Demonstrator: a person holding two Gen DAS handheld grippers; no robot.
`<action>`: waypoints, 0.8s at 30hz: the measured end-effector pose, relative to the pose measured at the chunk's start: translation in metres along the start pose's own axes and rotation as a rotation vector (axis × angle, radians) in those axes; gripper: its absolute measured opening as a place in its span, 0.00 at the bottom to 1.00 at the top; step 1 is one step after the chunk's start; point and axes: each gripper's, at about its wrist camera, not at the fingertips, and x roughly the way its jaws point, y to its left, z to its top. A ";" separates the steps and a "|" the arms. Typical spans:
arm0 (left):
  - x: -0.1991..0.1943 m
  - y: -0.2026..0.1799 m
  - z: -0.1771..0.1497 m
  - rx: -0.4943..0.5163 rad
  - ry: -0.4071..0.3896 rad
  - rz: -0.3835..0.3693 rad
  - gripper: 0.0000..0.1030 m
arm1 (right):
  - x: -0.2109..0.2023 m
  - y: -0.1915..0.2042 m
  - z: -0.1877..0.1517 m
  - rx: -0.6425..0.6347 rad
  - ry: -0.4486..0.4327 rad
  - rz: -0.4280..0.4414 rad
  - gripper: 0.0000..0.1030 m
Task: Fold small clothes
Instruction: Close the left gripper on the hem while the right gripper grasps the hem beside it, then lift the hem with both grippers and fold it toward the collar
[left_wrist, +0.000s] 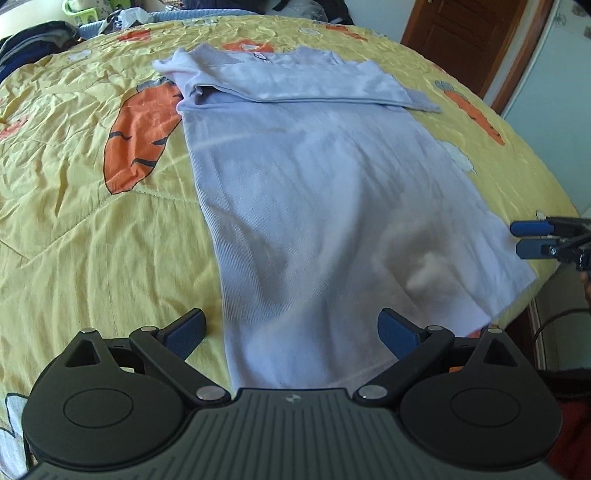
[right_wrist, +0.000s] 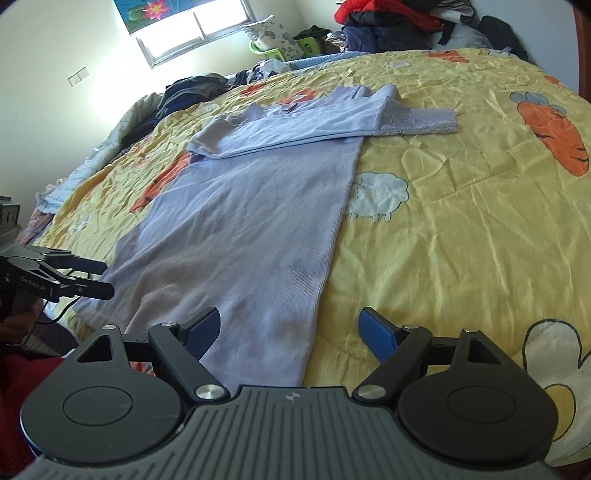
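My left tool (left_wrist: 291, 334) hangs released, fingers spread wide over the near left corner of the lavender shirt (left_wrist: 332, 206). My right tool (right_wrist: 290, 330) is released too, fingers wide apart above the shirt's near right edge; neither grips any cloth. The shirt lies flat on the bed, on the yellow quilt (left_wrist: 74, 229) printed with carrots and sheep, hem toward me, with both sleeves folded across its far end. In the right view, piled clothes (right_wrist: 388, 22) sit at the bed's far side, under a window (right_wrist: 195, 29).
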 end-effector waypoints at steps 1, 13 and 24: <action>-0.001 -0.001 -0.002 0.013 0.005 -0.001 0.97 | -0.002 -0.001 -0.001 -0.003 0.008 0.010 0.82; -0.010 -0.022 -0.011 0.097 0.019 0.013 0.64 | -0.006 0.018 -0.009 -0.100 0.068 0.081 0.58; -0.015 -0.023 -0.014 0.109 0.019 0.074 0.29 | -0.004 0.023 -0.016 -0.127 0.046 0.023 0.15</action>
